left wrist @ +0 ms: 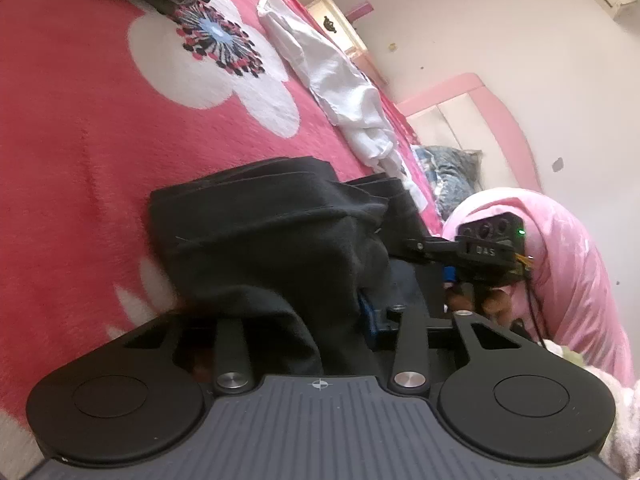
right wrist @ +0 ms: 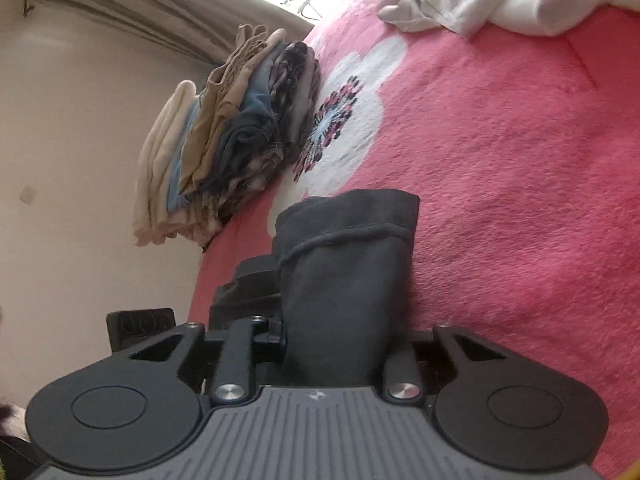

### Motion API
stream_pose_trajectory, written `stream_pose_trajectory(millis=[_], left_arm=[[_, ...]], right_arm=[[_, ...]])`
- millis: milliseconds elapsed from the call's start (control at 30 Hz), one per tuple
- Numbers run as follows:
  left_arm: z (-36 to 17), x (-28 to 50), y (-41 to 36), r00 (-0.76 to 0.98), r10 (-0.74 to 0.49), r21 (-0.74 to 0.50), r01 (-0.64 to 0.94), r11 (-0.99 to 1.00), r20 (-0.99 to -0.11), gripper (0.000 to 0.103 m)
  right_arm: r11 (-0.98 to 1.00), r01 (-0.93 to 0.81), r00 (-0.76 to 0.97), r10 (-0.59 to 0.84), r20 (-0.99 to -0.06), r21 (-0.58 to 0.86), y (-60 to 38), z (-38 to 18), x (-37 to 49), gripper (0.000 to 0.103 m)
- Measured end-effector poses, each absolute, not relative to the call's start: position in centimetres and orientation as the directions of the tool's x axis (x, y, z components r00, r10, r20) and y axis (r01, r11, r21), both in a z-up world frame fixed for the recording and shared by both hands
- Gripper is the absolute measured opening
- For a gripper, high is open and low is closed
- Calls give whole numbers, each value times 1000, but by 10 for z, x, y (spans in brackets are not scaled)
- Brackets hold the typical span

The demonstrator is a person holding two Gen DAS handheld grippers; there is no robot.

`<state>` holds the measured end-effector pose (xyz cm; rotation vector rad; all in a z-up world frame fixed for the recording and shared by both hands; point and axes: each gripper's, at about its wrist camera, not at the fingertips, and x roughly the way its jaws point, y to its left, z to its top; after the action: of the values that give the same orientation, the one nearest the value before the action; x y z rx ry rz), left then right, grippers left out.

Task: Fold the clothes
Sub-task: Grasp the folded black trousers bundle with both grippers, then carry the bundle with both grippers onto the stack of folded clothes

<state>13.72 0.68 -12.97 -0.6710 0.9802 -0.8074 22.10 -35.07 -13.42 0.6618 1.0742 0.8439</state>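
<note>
Pink flowered blanket covers the bed, and on it lies a folded dark garment. Left gripper and right gripper each have their jaws narrowed onto the garment, the cloth bunched between them. Farther off, a white garment lies crumpled and a stack of folded clothes stands.

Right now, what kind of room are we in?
Probably a bedroom: a fuzzy pink flowered blanket covers what looks like a bed, a pink padded headboard stands behind, and a stack of folded clothes waits nearby.
</note>
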Motion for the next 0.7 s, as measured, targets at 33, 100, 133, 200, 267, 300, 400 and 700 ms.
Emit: stream_pose_trajectory(millis=[33,100,133,200,267,300,400,700], left_arm=[[-128,136,7,329,-831,-792,283,541,-450,32],[-124,133,6,341,-826,-787,288,546,-449,26],[-121,132,6,349,-825,-785,292,546,-445,25],[-112,127,6,369,-824,-780,308,545,-430,21],[-100,120,6,394,-819,-764,336,551,-417,20],[-93,116,6,407,-816,-755,351,554,-410,19],[-71,105,9,443,-810,-728,393,561,-384,17],[-8,82,39,582,-754,-630,471,618,-305,16]], right_arm=[[533,-273,245,843,-478,801,-351,-130,218,24],[545,-293,271,835,-478,786,-351,-121,212,23],[549,-303,288,832,-475,779,-351,-116,208,23],[555,-324,320,826,-463,766,-350,-104,200,22],[564,-349,350,819,-454,749,-346,-90,191,22],[567,-361,364,817,-448,741,-344,-82,186,22],[576,-405,406,809,-425,710,-342,-57,170,22],[539,-518,476,827,-300,664,-317,9,147,22]])
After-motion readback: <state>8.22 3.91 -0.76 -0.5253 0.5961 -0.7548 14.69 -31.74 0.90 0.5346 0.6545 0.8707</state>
